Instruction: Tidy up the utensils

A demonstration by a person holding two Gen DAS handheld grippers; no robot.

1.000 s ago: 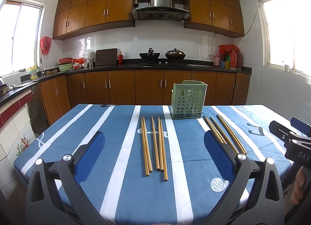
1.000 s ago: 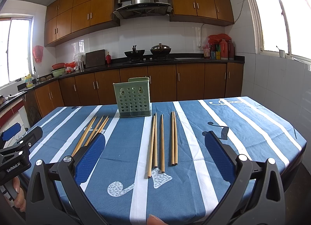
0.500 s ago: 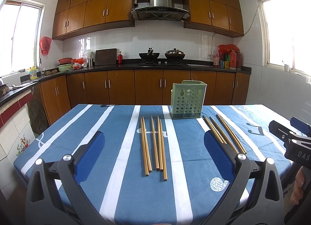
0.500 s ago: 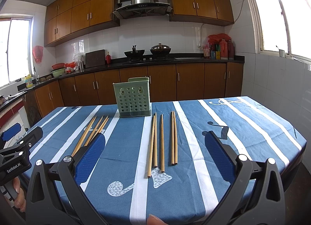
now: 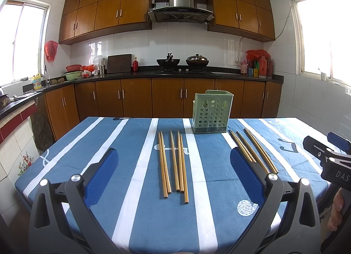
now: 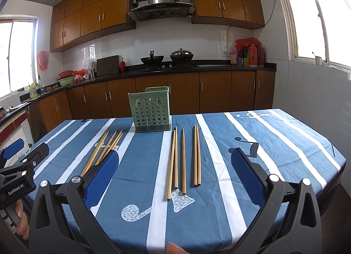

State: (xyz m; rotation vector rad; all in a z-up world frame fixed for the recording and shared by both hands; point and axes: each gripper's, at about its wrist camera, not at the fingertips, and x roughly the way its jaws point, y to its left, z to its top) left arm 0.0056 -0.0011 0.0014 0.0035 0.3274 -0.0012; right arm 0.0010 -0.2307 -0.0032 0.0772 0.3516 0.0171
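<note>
Right chopstick group (image 5: 252,150) near ends behind left hand-held gripper (image 5: 175,170) pad

Ten chopsticks are counted on the counter (image 5: 87,144), laid in two groups. Five are seen in the left group (image 5: 173,161), toward the counter's left edge, and five in the right group (image 6: 184,157), toward its right edge (each group is best counted from the wrist view on its own side). One green perforated holder (image 5: 210,111) is found at the far edge, between the groups. Two claws are present, the left claw (image 5: 173,152) and the right claw (image 6: 174,152), both spread wide with nothing in them.
</note>
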